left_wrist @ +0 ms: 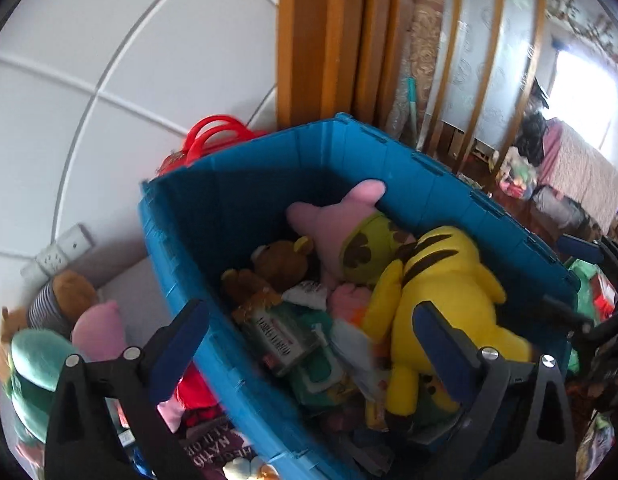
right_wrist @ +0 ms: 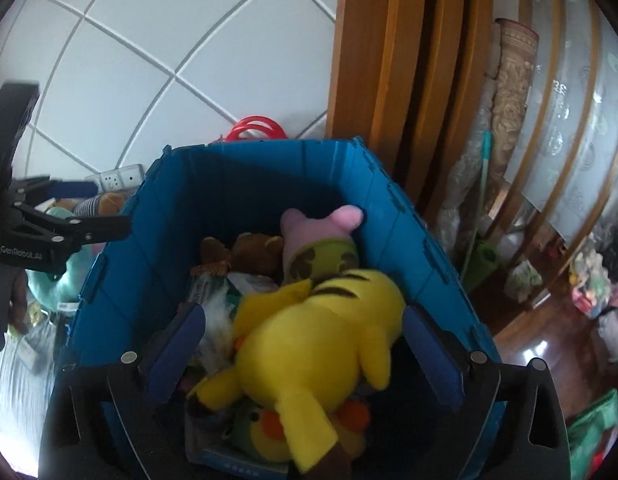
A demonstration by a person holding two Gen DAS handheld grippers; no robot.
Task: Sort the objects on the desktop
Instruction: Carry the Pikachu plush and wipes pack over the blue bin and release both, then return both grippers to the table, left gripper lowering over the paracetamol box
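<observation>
A blue plastic crate (left_wrist: 213, 200) (right_wrist: 157, 220) holds several soft toys and packets. A yellow plush with brown stripes (left_wrist: 433, 292) (right_wrist: 321, 340) lies on top, with a pink plush (left_wrist: 337, 208) (right_wrist: 309, 228) and brown bears (left_wrist: 281, 260) (right_wrist: 253, 252) behind it. My left gripper (left_wrist: 313, 340) is open over the crate's left wall, holding nothing. My right gripper (right_wrist: 305, 348) is open, its fingers either side of the yellow plush, apart from it. The left gripper also shows at the left of the right wrist view (right_wrist: 69, 216).
More plush toys (left_wrist: 69, 320) lie left of the crate by a wall socket (left_wrist: 57, 252). A red-handled bag (left_wrist: 217, 136) stands behind the crate. Wooden door frames (left_wrist: 321, 40) and a glass partition rise behind. My right gripper's body (left_wrist: 601, 280) shows at the right edge.
</observation>
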